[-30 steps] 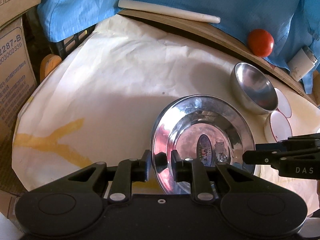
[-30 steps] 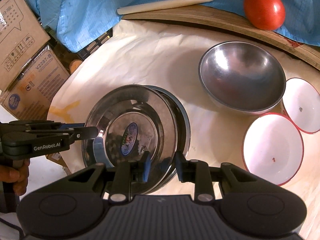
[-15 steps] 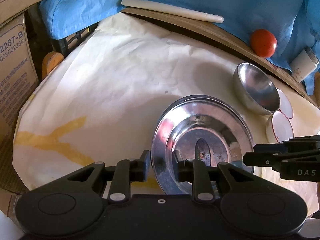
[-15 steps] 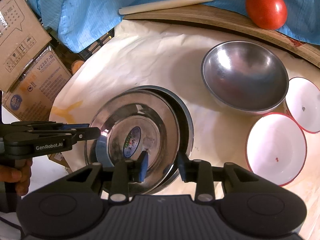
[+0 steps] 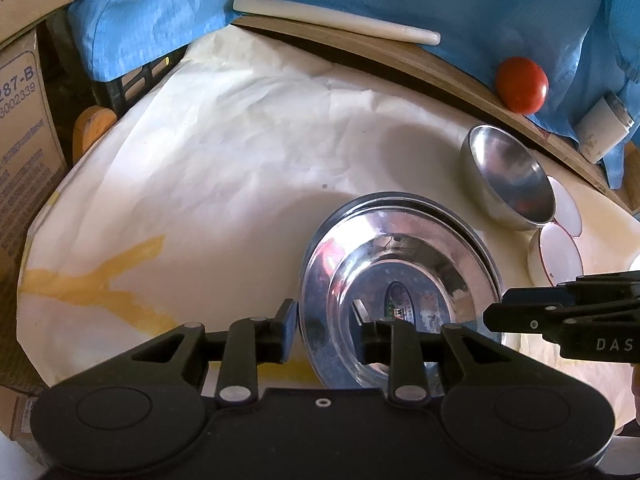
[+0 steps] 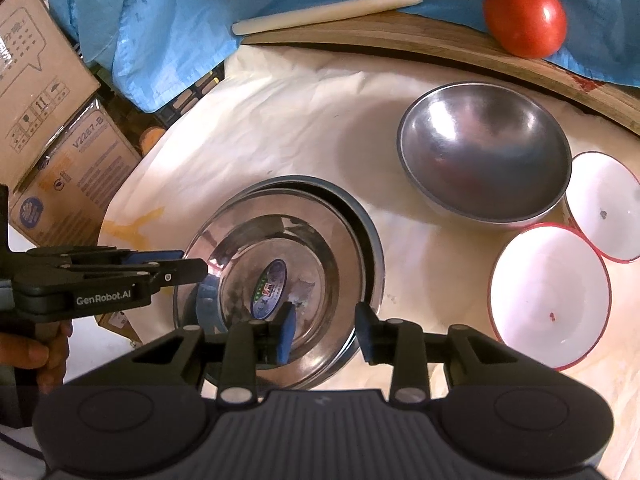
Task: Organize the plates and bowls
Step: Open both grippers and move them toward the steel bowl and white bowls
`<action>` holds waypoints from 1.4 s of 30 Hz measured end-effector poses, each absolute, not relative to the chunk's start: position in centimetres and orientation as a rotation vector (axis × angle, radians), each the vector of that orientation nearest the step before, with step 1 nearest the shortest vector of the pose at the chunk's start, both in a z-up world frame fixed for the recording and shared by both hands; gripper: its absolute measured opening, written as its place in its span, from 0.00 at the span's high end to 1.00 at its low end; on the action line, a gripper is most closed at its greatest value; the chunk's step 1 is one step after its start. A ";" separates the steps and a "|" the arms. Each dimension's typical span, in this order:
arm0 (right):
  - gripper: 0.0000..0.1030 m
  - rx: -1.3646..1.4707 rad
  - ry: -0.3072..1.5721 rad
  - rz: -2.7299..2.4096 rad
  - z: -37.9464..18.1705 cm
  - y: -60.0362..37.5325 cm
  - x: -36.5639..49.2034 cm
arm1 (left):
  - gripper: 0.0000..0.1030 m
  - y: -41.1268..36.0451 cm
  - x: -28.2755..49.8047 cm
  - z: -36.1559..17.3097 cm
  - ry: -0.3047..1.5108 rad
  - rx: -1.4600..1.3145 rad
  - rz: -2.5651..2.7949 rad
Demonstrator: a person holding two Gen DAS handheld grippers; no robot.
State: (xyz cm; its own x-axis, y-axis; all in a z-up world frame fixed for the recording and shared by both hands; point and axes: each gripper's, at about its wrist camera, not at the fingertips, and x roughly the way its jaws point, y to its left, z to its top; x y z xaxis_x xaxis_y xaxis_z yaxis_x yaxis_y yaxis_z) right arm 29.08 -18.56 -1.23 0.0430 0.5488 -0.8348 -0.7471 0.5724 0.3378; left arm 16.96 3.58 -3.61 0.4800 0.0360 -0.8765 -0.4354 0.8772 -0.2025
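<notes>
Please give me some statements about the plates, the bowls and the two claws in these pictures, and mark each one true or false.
1. Both claws are open. True: the left claw and the right claw each straddle the rim of the top plate with a gap.
2. The top plate lies on another plate. True: a second rim shows under it.
3. The steel bowl is stacked inside a white bowl. False: it sits on the paper beside the two white bowls.
4. The tomato lies in the steel bowl. False: it rests on the wooden edge behind the bowl.
5. The white bowls have blue rims. False: the rims are red.
</notes>
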 end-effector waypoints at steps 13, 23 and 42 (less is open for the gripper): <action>0.28 -0.171 1.122 0.991 -0.5 -18.9 29.8 | 0.26 4.5 18.1 -2.3 0.983 -0.424 0.327; 0.11 -0.066 1.070 0.904 0.2 -22.0 31.1 | 0.11 3.7 22.1 -1.9 0.975 -0.383 0.269; 0.05 0.192 0.978 0.657 0.0 -28.6 35.1 | 0.02 -0.6 32.8 -3.7 1.009 -0.314 0.031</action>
State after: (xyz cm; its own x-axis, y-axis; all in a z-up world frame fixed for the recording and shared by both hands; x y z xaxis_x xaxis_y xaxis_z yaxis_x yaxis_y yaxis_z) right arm 35.05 -28.62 0.01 0.3849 0.5948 -0.7057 -0.4282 0.7924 0.4344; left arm 32.84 -0.58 -3.69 0.5364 -0.1184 -0.8356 -0.1700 0.9547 -0.2444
